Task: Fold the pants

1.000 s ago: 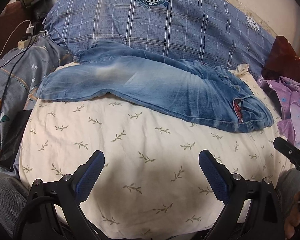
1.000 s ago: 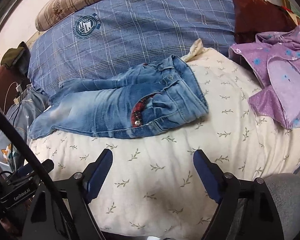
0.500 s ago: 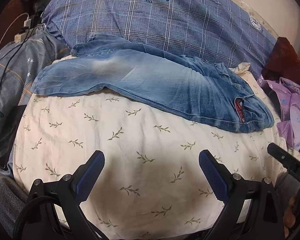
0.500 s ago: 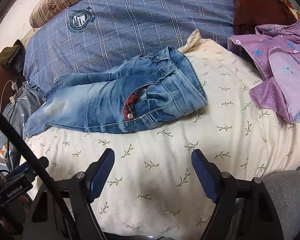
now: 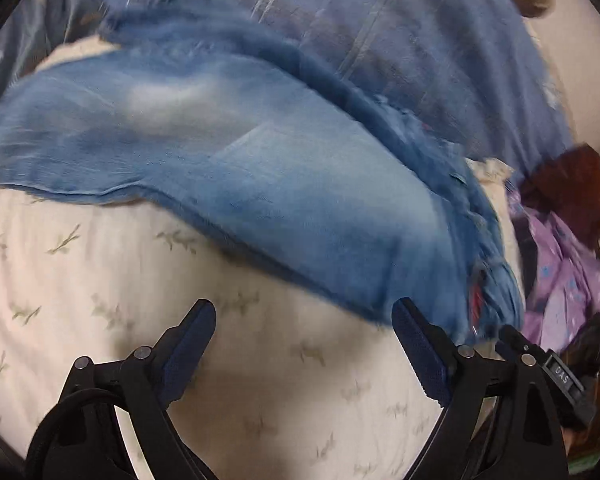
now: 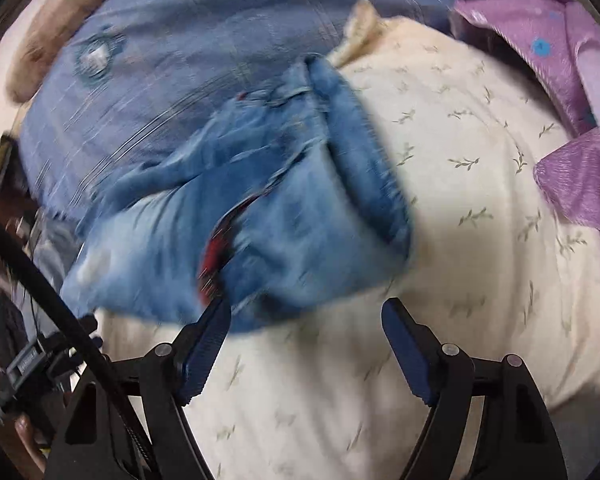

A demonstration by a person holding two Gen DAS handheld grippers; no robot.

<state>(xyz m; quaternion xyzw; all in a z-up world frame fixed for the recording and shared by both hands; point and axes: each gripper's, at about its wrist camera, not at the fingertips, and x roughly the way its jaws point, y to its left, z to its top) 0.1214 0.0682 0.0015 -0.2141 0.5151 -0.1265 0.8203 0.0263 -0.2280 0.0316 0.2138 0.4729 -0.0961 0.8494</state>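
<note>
Blue jeans point(image 5: 260, 168) lie flat across the cream leaf-print sheet point(image 5: 180, 360), legs to the left, waist to the right. My left gripper point(image 5: 304, 308) hovers just short of the jeans' near edge around mid-leg; its jaws are closing, with only sheet between them. In the right wrist view the jeans point(image 6: 284, 208) show the waistband point(image 6: 364, 168) and a red lining point(image 6: 216, 252) at the fly. My right gripper point(image 6: 306, 307) sits at the near edge of the waist end. Its left fingertip point(image 6: 220, 312) overlaps the denim edge and its jaws are narrowing, without pressing on cloth. Both views are motion-blurred.
A big blue plaid pillow point(image 6: 180, 40) lies behind the jeans, with a beige striped one point(image 6: 52, 40) beyond it. A purple garment point(image 6: 572, 120) lies on the right of the sheet, a dark red item point(image 5: 560, 184) behind it. Cables and a dark device point(image 6: 24, 360) are at the left.
Both grippers have moved forward and tilted down toward the jeans, which now fill much more of each view. The jaws of both have narrowed slightly. The jeans themselves have not moved.
</note>
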